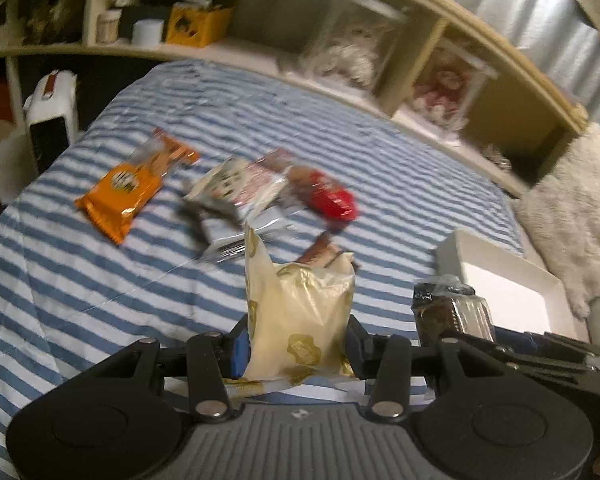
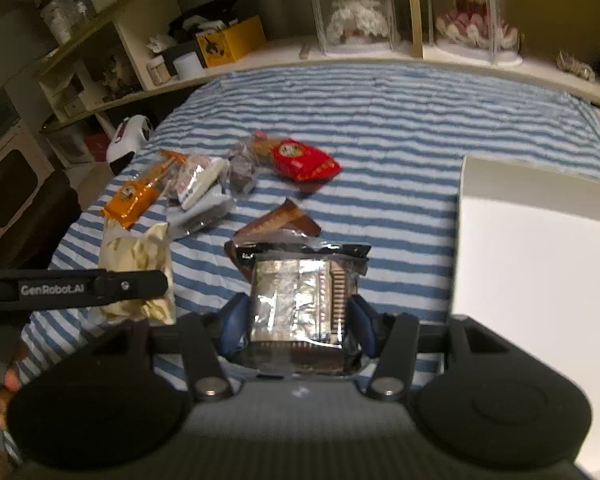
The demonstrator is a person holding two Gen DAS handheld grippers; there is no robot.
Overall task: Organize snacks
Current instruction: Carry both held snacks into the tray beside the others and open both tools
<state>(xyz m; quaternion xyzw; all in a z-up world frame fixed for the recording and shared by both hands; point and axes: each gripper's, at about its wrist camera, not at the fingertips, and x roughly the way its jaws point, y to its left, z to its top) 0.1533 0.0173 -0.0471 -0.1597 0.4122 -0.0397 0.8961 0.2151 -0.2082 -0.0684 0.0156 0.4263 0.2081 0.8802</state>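
From your left wrist camera, your left gripper (image 1: pixel 298 354) is clamped on a cream-yellow plastic pouch (image 1: pixel 300 316) printed with gold emblems; its blue pads press both sides at a fairly narrow gap, and the crinkled top stands up off the blue-and-white striped bedspread (image 1: pixel 100 280). Beyond it lie loose snacks: a glossy orange packet (image 1: pixel 120 196), a heap of white and silver wrappers (image 1: pixel 236 192) and a rounded red packet (image 1: pixel 332 200). At the right edge your other gripper carries a dark foil packet (image 1: pixel 452 312) just in front of a shallow white box (image 1: pixel 512 292). A fluffy cream throw (image 1: pixel 576 208) sits beyond the box.

From your right wrist camera, your right gripper (image 2: pixel 300 330) is closed at a middling width on that square packet of dark, shiny film with a silver label (image 2: pixel 296 300), its pads touching both edges. A flat brown wrapper (image 2: pixel 280 220) lies on the bedspread just behind it. The box's smooth white wall (image 2: pixel 540 264) fills the right side. At the left, the other gripper's black arm crosses the cream pouch (image 2: pixel 140 256). Dolls in clear cases (image 2: pixel 356 12) stand on the wooden shelf.
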